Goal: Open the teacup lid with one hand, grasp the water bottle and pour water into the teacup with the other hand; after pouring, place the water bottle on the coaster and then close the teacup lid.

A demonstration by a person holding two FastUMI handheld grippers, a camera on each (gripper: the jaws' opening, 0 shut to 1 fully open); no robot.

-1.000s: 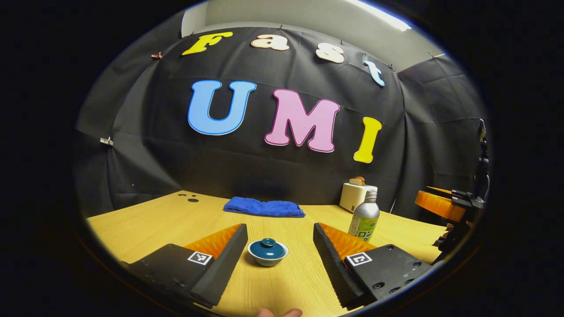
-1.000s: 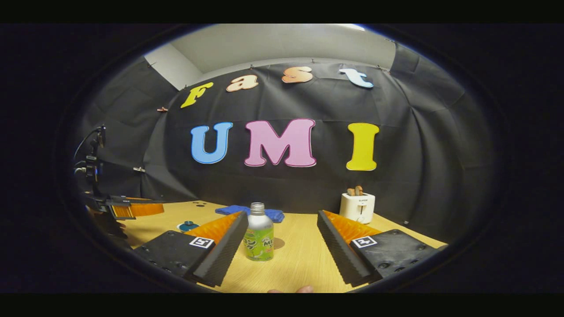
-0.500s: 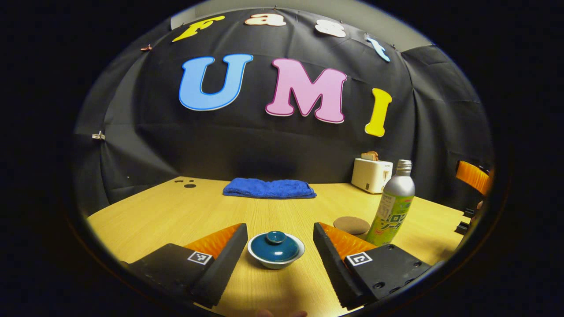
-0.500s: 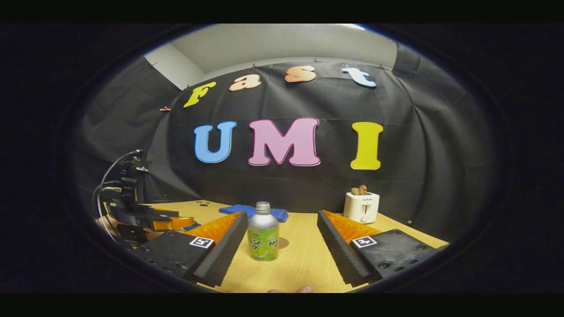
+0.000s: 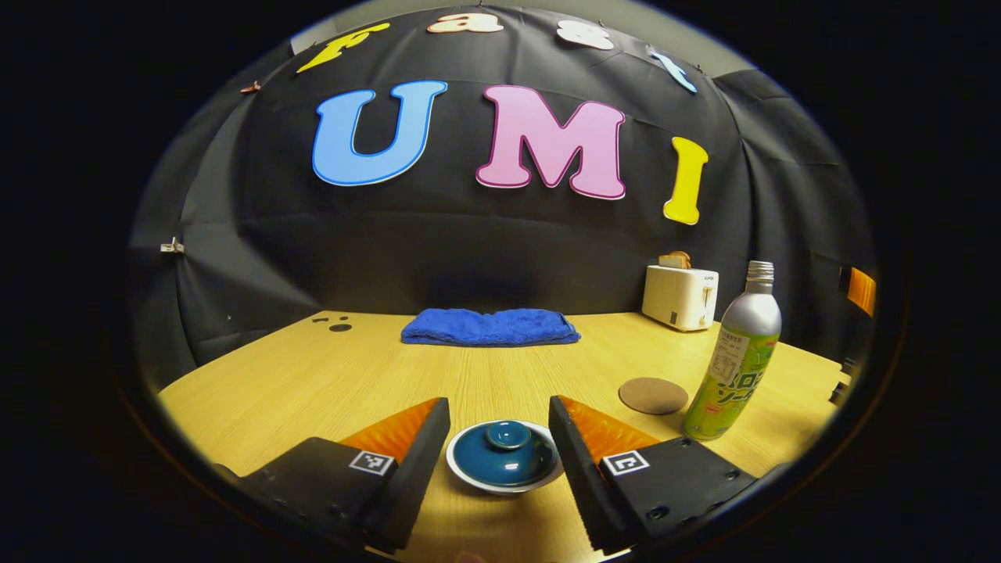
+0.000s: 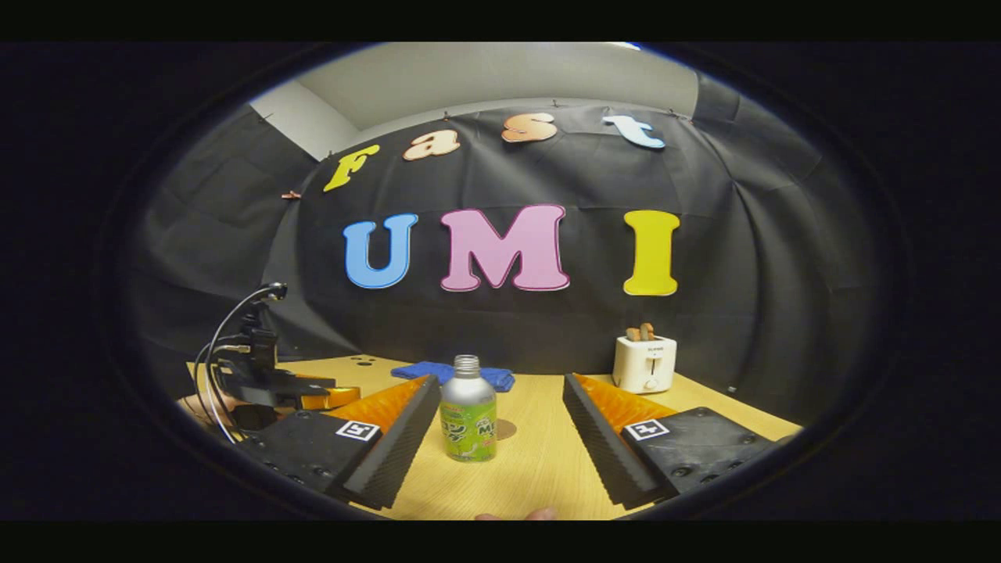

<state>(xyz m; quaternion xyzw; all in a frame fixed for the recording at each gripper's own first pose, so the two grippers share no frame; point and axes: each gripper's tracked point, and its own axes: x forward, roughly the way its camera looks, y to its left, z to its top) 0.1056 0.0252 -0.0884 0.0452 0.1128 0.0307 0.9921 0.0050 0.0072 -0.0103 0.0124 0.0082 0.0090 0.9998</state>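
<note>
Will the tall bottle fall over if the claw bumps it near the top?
Probably, yes. The bottle is tall and narrow and stands on a small base on the table, so a high push could tip it. Its smooth metal-looking body may be slippery. It has no cap, so it might spill.

Lidded teacup (image 5: 504, 467), upright bottle (image 5: 733, 353), coaster (image 5: 653, 395)

Blue, green and pale wood under the lamps

The teacup lid (image 5: 504, 457) is gleaming deep teal over a white teacup (image 5: 469, 478) rim; the water bottle (image 5: 735, 360) is showing silver shoulders above a lime-green label; the coaster (image 5: 653, 395) is lying dull brown on the yellow woodgrain counter (image 5: 313, 383), with a royal-blue towel (image 5: 489, 326) and a cream toaster (image 5: 679, 295) sitting behind.
</note>
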